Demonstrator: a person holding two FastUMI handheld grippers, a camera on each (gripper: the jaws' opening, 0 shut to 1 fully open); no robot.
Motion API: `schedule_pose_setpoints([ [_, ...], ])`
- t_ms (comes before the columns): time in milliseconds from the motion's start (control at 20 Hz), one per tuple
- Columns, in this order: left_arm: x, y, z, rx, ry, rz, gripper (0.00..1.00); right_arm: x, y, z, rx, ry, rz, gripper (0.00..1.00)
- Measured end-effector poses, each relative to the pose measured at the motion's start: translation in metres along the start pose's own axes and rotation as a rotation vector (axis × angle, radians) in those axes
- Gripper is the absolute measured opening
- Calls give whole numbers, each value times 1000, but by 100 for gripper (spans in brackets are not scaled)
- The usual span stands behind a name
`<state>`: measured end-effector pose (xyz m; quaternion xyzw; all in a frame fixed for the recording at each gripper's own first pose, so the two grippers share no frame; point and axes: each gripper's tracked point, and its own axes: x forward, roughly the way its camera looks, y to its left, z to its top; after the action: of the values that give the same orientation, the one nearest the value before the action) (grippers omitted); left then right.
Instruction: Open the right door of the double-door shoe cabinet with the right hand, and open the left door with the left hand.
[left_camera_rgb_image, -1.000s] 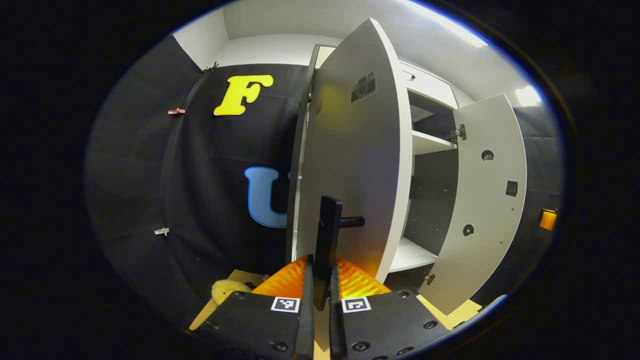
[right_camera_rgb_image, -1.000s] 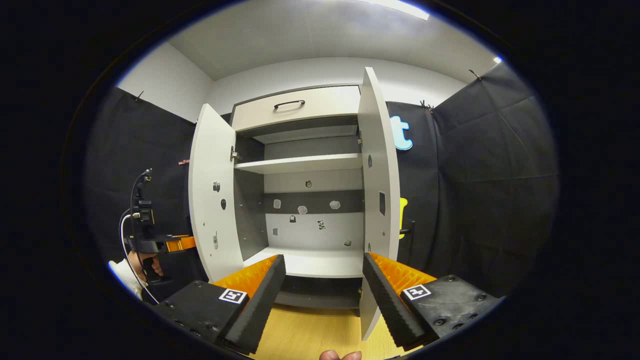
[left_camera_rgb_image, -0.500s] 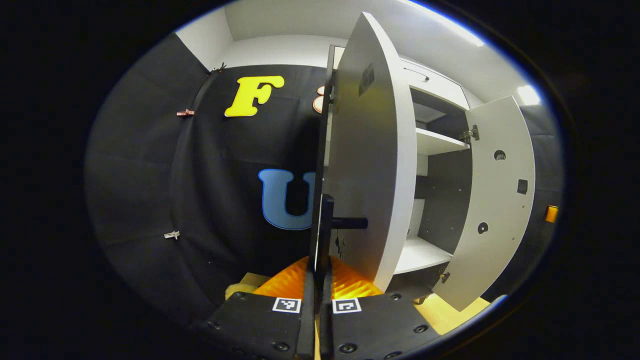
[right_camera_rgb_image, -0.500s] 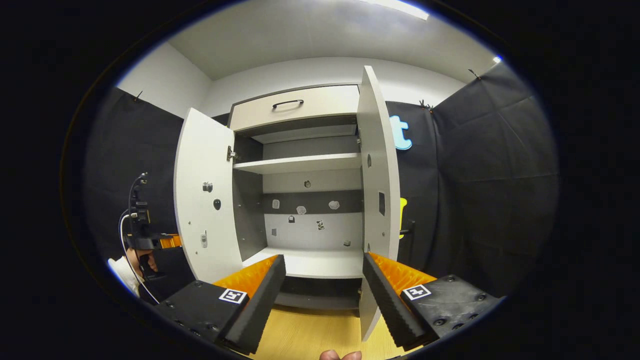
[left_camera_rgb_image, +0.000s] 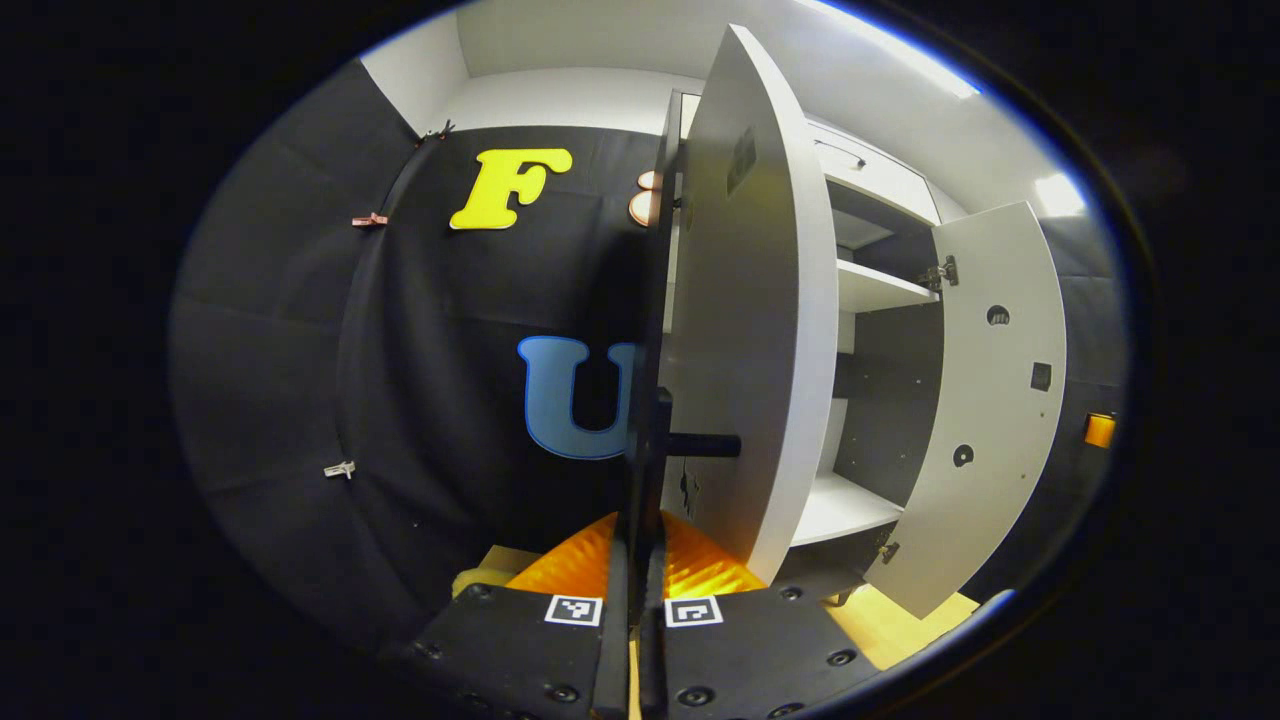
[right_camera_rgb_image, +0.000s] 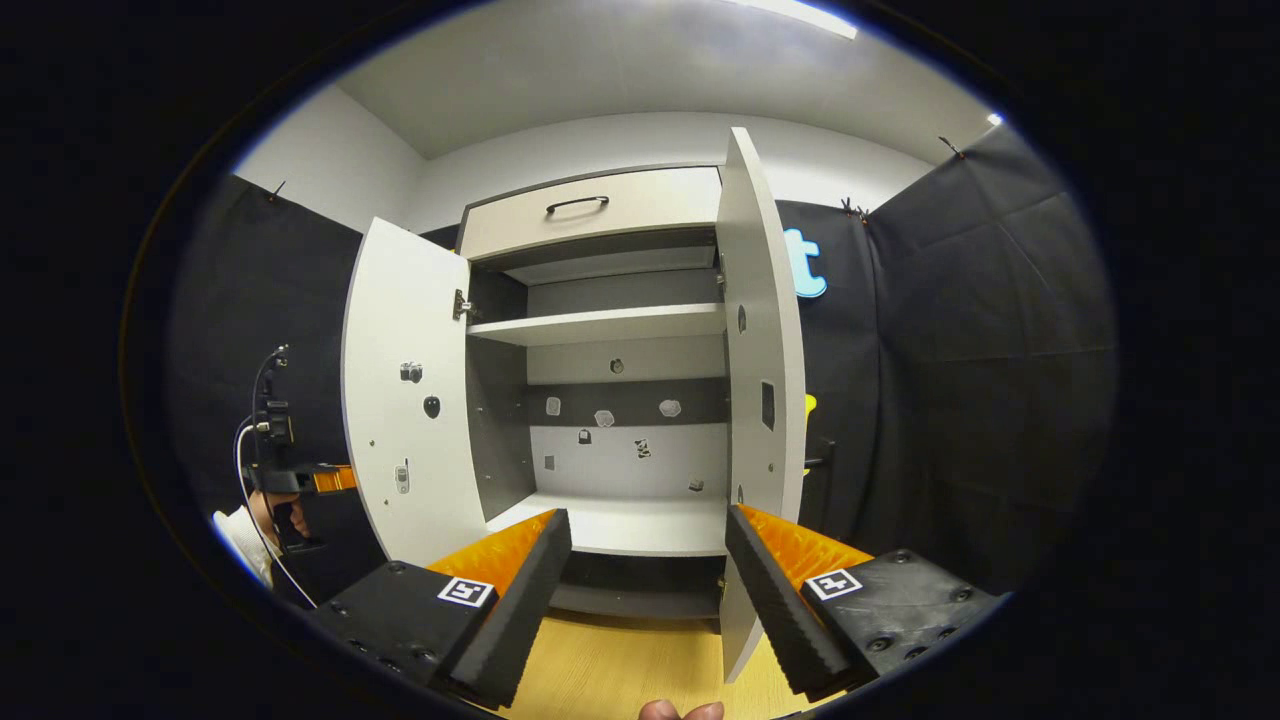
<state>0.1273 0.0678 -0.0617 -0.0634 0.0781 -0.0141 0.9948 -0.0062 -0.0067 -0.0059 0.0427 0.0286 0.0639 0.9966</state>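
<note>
Left gripper view: the left claw (left_camera_rgb_image: 634, 560) is pinched on the dark vertical bar handle (left_camera_rgb_image: 650, 450) of the pale grey left cabinet door (left_camera_rgb_image: 745, 330), both fingers pressing it from either side. That door stands swung well out from the white double-door shoe cabinet (left_camera_rgb_image: 865, 290), seen almost edge-on. Farther off, the matching pale grey right door (left_camera_rgb_image: 985, 400) also hangs open, with the white inner shelves between them. To finish this step well, I would judge that the hand should follow the door's arc around its hinge rather than pull straight, keeping the fingers square on the handle so it does not twist out, then ease off gently near the hinge's limit.

Right gripper view: the right claw (right_camera_rgb_image: 648, 590) is spread wide and holds nothing, standing back from the cabinet (right_camera_rgb_image: 600, 330) and facing its open interior. The left door (right_camera_rgb_image: 405, 390) is open toward the left claw (right_camera_rgb_image: 330, 480) and the hand (right_camera_rgb_image: 268, 510) holding it; the right door (right_camera_rgb_image: 760, 380) stands out edge-on. Both doors look open, so the task seems nearly done, with release the likely remainder.
</note>
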Motion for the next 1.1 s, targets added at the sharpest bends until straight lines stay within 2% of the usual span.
schedule_pose_setpoints([
  [300,0,1,-1,-1,4,-9,9,-3,-6,2,11,-3,-14,97],
  [350,-1,-2,-1,-8,4,-15,4,-3,-7,2,14,-3,-16,97],
  [400,-2,-3,-1,-15,2,-21,9,-4,-7,2,14,-2,-17,97],
  [450,-2,-3,-1,-23,2,-22,4,-4,-7,3,12,-3,-19,97],
  [500,-2,-5,-3,-34,6,-25,9,-5,-6,3,9,-3,-19,97],
  [600,-6,-8,-6,-50,21,-26,10,-4,-7,5,6,-8,-20,97],
  [850,-15,-1,-4,1,21,0,17,-5,-7,4,16,-5,-22,97],
  [900,-15,1,-2,6,6,14,21,-5,-8,4,18,-3,-22,97],
  [950,-16,2,1,4,-12,27,34,-5,-7,4,21,-2,-22,97],
  [1000,-16,-1,2,1,-22,31,34,-5,-7,4,24,-2,-21,97],
  [1100,-20,0,4,7,-31,52,61,-6,-6,3,22,2,-18,97],
])
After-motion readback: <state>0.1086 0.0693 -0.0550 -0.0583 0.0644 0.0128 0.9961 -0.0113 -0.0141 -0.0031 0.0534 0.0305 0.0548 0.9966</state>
